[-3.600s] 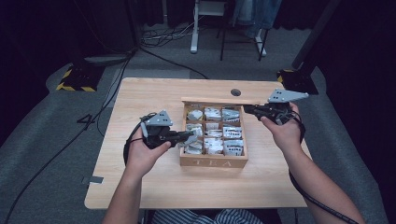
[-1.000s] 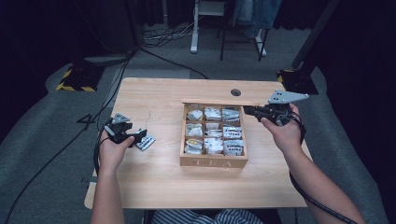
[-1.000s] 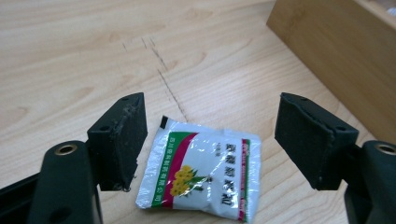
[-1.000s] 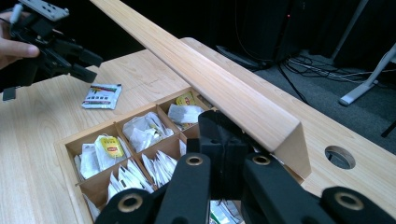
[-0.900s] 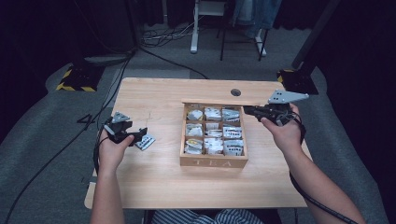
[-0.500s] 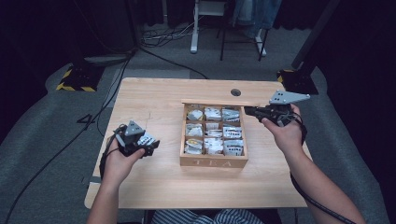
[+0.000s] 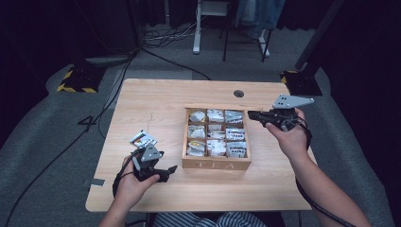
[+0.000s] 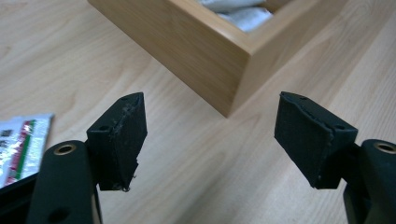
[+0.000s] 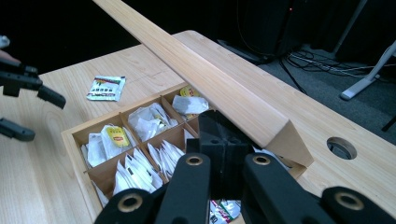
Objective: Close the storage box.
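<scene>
A wooden tea box (image 7: 216,163) stands mid-table, and its compartments hold several tea bag packets (image 7: 235,134). Its lid (image 7: 203,107) stands raised at the back edge. My right gripper (image 7: 251,114) is shut on the lid's right end; in the right gripper view the lid (image 9: 205,79) runs slantwise above the gripper (image 9: 223,127). One packet (image 7: 143,140) lies flat on the table left of the box. My left gripper (image 7: 166,172) hovers open near the box's front left corner (image 8: 229,60), nothing between its jaws (image 8: 212,116), with the packet (image 8: 18,144) at its left.
A round cable hole (image 7: 239,93) sits in the table behind the box. The left gripper (image 9: 28,107) appears at the far left of the right gripper view. Cables and chair legs (image 7: 208,28) lie on the grey floor beyond the table.
The left gripper went from the box to the table's left, left a packet lying there, then drew back toward the front edge and turned toward the box. The right gripper has kept still.
</scene>
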`<action>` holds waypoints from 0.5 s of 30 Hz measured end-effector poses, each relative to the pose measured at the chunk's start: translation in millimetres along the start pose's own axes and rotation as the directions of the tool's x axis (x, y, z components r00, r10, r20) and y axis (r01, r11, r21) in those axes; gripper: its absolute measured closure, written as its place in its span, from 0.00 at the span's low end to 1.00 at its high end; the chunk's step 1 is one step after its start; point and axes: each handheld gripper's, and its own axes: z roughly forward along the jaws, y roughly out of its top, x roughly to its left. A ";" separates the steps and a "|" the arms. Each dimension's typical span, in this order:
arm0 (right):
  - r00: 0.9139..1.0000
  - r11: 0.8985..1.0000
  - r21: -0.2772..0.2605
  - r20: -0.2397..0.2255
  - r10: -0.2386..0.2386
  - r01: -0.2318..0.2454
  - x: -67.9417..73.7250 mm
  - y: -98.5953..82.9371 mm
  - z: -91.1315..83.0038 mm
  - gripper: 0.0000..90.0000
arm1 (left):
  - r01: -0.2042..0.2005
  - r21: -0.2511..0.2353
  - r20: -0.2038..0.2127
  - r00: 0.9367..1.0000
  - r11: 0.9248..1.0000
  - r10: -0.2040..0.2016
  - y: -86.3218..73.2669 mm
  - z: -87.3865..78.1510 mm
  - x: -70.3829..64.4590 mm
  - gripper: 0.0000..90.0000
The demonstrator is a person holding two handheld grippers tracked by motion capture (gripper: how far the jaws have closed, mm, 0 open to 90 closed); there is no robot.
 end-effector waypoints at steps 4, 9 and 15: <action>1.000 1.000 0.006 -0.001 0.002 -0.002 1.3 -1.5 -1.6 1.00 | 0.009 -0.024 -0.005 1.000 1.000 -0.009 -18.8 3.8 -4.6 0.27; 1.000 1.000 0.011 -0.007 0.009 -0.009 2.5 -2.7 -2.0 1.00 | 0.032 0.022 0.007 0.999 0.999 -0.032 -34.7 12.1 -1.2 0.25; 0.999 0.999 0.034 -0.026 0.022 -0.021 5.2 -6.3 -2.9 1.00 | 0.034 0.058 -0.026 0.999 0.998 -0.032 -40.5 20.1 2.8 0.24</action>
